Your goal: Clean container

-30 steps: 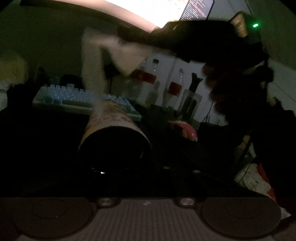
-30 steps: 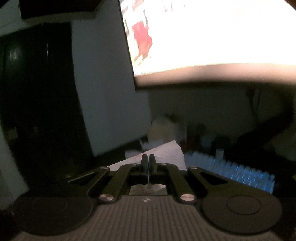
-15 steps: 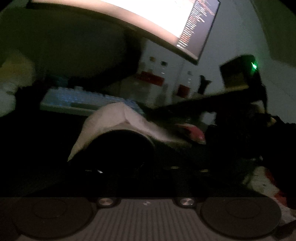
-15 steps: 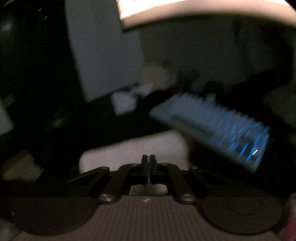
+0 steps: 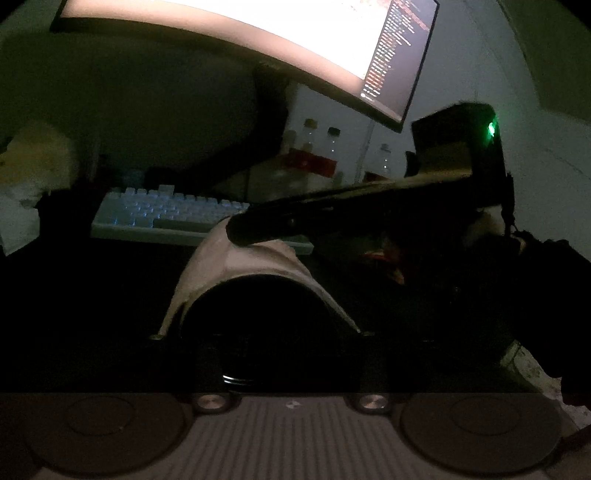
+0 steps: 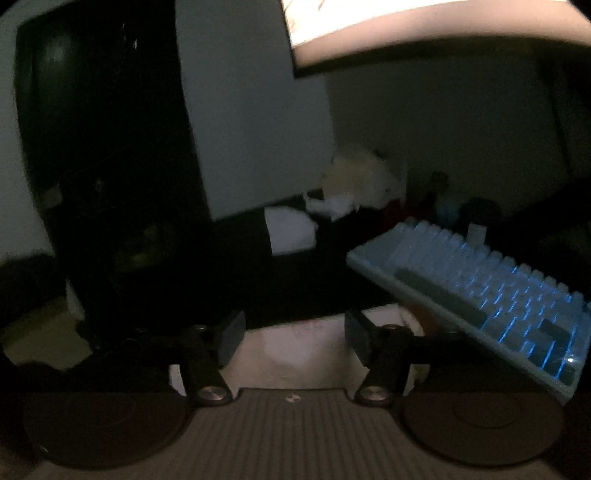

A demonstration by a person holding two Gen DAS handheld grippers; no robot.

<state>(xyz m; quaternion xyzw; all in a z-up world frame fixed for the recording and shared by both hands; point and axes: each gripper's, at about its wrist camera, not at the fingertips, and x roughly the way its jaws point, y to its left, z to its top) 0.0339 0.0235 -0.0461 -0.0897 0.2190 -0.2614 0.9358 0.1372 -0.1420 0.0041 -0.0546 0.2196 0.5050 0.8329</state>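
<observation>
Very dim scene; detail is limited. Left wrist view: the container (image 5: pixel 255 317), a dark cylinder lying on its side, sits directly ahead of the left tool (image 5: pixel 288 369) with its round end facing the camera. The left tool's fingers are lost in shadow around it, so I cannot tell whether they are spread or clamped on it. A pale cloth (image 5: pixel 255 262) is draped over the top of the container, hanging down both flanks. The right tool (image 5: pixel 258 230) reaches in from the right of this view, its dark tip resting on the cloth at the crest of the container; a green light (image 5: pixel 491 129) glows on its body. Right wrist view: the right tool (image 6: pixel 293 338) has its fingers (image 6: pixel 231 338) spread apart, with the cloth (image 6: pixel 295 354) lying between and just below them, not pinched. Ahead of the container on the dark desk (image 5: pixel 92 295) lies a backlit keyboard (image 5: pixel 166 214), also seen right of the right tool (image 6: pixel 491 295). Above it hangs a bright monitor (image 5: pixel 258 33); the text column at its right edge is too small to read. Bottles (image 5: pixel 314 158) with red labels stand behind the keyboard, lettering illegible. Crumpled white paper (image 6: pixel 354 192) lies far ahead of the right tool.
</observation>
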